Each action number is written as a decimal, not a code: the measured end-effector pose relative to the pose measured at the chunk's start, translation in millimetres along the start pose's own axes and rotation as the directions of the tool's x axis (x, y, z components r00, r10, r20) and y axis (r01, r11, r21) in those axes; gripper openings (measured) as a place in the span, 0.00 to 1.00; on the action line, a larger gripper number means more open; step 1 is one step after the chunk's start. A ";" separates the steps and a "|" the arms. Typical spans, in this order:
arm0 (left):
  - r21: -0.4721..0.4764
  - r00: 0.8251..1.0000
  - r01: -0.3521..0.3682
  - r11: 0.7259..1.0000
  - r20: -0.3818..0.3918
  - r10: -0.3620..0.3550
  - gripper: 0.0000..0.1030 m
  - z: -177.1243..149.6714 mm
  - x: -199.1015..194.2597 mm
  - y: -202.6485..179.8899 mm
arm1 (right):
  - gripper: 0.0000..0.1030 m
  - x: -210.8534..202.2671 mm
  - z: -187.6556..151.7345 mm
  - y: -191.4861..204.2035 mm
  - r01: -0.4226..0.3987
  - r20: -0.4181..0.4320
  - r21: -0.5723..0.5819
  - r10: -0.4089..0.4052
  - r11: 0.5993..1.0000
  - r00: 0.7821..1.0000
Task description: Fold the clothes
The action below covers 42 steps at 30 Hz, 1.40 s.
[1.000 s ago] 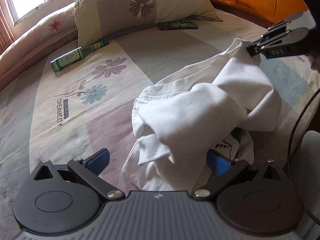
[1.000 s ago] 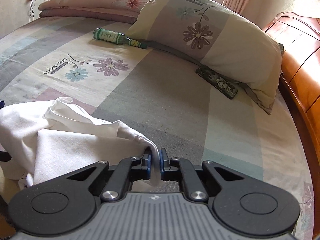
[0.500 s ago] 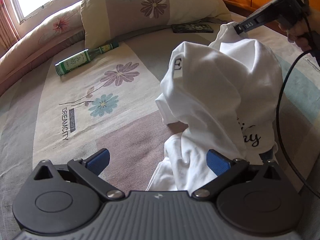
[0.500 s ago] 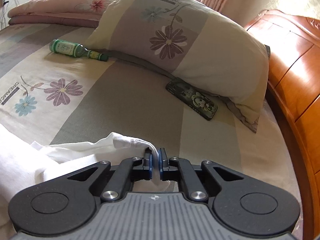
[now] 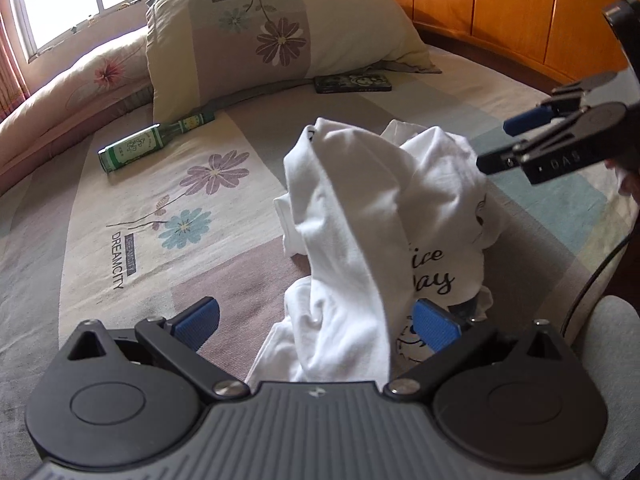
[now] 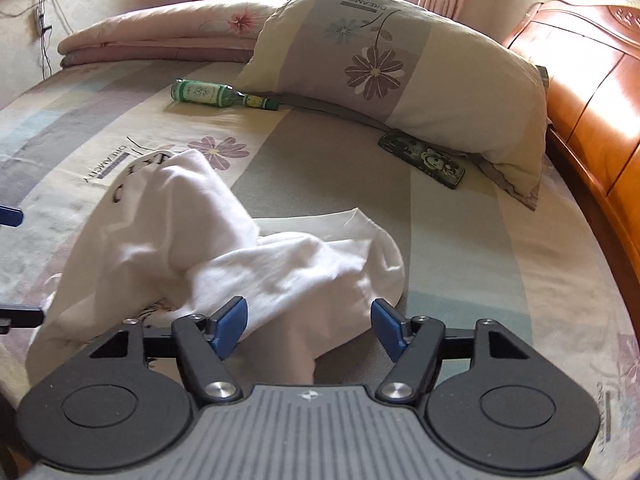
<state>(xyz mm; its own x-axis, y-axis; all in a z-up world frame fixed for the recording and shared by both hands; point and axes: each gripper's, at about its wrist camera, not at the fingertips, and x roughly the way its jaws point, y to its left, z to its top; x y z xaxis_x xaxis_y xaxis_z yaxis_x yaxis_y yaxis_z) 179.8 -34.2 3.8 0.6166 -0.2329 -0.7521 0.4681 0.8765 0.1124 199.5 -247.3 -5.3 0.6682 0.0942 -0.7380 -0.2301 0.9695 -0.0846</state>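
A white T-shirt point(image 5: 360, 208) with black lettering lies in a crumpled heap on the bed point(image 5: 120, 280). My left gripper point(image 5: 316, 324) is open at the heap's near side, and a fold of the cloth hangs loosely between its blue pads point(image 5: 434, 326). In the left wrist view my right gripper point(image 5: 516, 140) hovers open just to the right of the heap, clear of the cloth. From the right wrist view the T-shirt point(image 6: 224, 248) lies ahead and to the left, and the right gripper point(image 6: 309, 326) is open over its near edge.
A green bottle point(image 5: 148, 144) lies at the back left by a flowered pillow point(image 5: 272, 36). A dark phone point(image 5: 352, 83) rests in front of the pillow. The wooden headboard point(image 6: 592, 100) runs along the right. A folded quilt point(image 6: 160, 40) lies at the far end.
My right gripper has opened and let go of the shirt's edge. The lifted cloth has sunk into a heap on the bed, and the right gripper has drawn back from it.
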 end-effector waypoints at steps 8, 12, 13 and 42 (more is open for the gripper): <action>0.034 0.992 -0.041 0.999 -0.119 0.044 0.99 -8.6 41.3 -10.0 | 0.81 -29.1 -54.1 25.4 -0.101 0.011 0.151 0.101 0.983 0.995; 0.053 0.981 -0.108 0.993 -0.153 0.115 0.99 -16.8 55.1 -1.1 | 0.82 -34.9 -71.6 25.2 -0.110 0.001 0.193 0.112 0.975 0.994; 0.044 0.981 -0.123 0.991 -0.146 0.128 0.99 -16.1 53.2 5.3 | 0.82 -35.8 -73.8 23.8 -0.102 -0.001 0.199 0.104 0.975 0.995; 0.049 0.981 -0.094 0.994 -0.163 0.101 0.99 -13.2 32.2 78.3 | 0.86 -11.5 -65.1 28.9 -0.096 -0.022 0.198 0.102 0.976 0.995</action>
<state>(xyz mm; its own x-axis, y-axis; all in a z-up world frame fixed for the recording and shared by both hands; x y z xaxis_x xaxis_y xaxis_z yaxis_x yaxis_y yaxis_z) 228.0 32.5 -20.1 0.5493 -0.0716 -0.8326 0.4385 0.8728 0.2142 139.1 -235.1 -42.9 0.6251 0.1876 -0.7576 -0.1486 0.9815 0.1204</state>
